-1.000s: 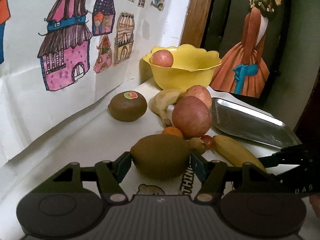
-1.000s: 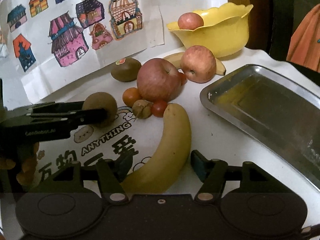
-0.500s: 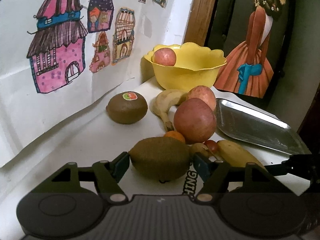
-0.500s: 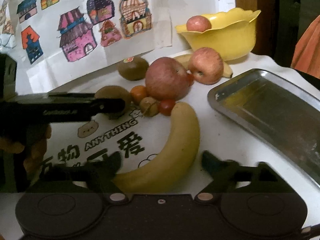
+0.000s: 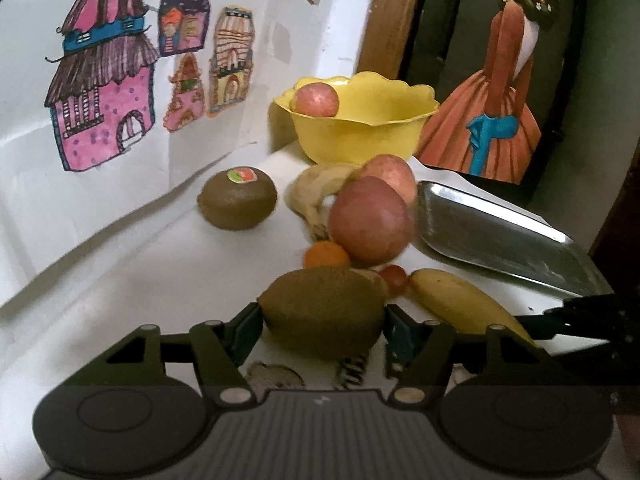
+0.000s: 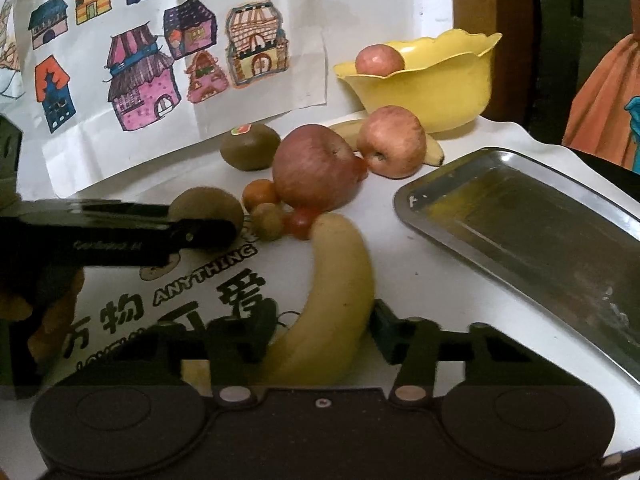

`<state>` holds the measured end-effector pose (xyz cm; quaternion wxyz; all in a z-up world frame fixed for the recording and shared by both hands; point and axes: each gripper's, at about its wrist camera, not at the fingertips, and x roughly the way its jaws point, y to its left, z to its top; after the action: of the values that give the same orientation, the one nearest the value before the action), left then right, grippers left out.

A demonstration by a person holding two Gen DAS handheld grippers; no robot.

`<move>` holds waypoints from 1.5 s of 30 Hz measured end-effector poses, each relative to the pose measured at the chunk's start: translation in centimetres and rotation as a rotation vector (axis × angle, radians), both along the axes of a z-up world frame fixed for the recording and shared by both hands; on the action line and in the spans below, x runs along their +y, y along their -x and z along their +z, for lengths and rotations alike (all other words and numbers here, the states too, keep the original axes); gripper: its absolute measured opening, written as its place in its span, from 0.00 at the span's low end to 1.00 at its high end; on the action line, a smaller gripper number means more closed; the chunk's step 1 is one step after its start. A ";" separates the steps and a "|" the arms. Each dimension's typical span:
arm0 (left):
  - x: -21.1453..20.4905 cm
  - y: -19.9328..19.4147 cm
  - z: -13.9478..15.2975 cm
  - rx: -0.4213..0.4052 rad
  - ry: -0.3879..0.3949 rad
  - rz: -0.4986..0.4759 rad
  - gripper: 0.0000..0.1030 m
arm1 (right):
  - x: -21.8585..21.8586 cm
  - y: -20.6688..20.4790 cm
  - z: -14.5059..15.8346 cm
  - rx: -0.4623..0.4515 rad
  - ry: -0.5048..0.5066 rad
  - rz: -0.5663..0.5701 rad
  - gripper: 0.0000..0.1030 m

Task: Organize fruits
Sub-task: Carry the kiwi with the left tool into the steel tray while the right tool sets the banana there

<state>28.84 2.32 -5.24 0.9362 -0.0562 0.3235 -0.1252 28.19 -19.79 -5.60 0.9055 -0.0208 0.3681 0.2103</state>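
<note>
Fruits lie loose on the counter (image 6: 420, 272). The left tool (image 5: 322, 322) has its pads against a kiwi (image 5: 322, 312), seemingly gripping it; the right tool (image 6: 322, 330) straddles a banana (image 6: 328, 300), not yet clenched. Picking is underway; next, lift toward the bowl (image 6: 432, 92) or tray (image 6: 532, 224).

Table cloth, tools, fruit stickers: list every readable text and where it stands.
"ANYTHING": printed on the table cloth.
"万物" and "爱": large characters on the same cloth, partly hidden by the right tool.
Pale lettering on the left tool: too blurred.
Sticker on the far kiwi: unreadable.
</note>
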 end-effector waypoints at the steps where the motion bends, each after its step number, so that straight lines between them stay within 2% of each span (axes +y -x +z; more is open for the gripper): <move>1: -0.2 0.2 0.1 0.004 0.004 -0.006 0.68 | -0.3 0.1 0.1 0.006 -0.008 0.003 0.41; 4: -0.8 1.1 0.6 0.011 0.030 -0.022 0.68 | -1.4 0.8 0.2 0.017 -0.030 0.002 0.36; 11: -3.0 3.2 1.9 -0.006 0.033 -0.062 0.68 | -4.4 2.7 0.3 0.018 -0.090 -0.061 0.35; 24: -7.9 2.4 4.6 -0.052 0.037 -0.100 0.68 | -11.6 3.9 2.8 -0.075 -0.198 -0.187 0.34; 35: -12.7 -2.3 5.5 -0.115 0.077 -0.082 0.68 | -18.0 -1.7 5.8 -0.152 -0.255 -0.331 0.34; 40: -14.7 -5.1 4.3 -0.124 0.078 -0.076 0.68 | -19.9 -4.7 5.5 -0.155 -0.261 -0.387 0.34; 45: -16.3 -7.3 2.6 -0.108 0.073 -0.078 0.68 | -20.6 -7.3 3.8 -0.131 -0.232 -0.416 0.34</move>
<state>36.11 -14.02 -2.65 0.9441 -0.0707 0.2699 -0.1759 35.45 -40.38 -1.82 0.9475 0.1458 0.2785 0.0585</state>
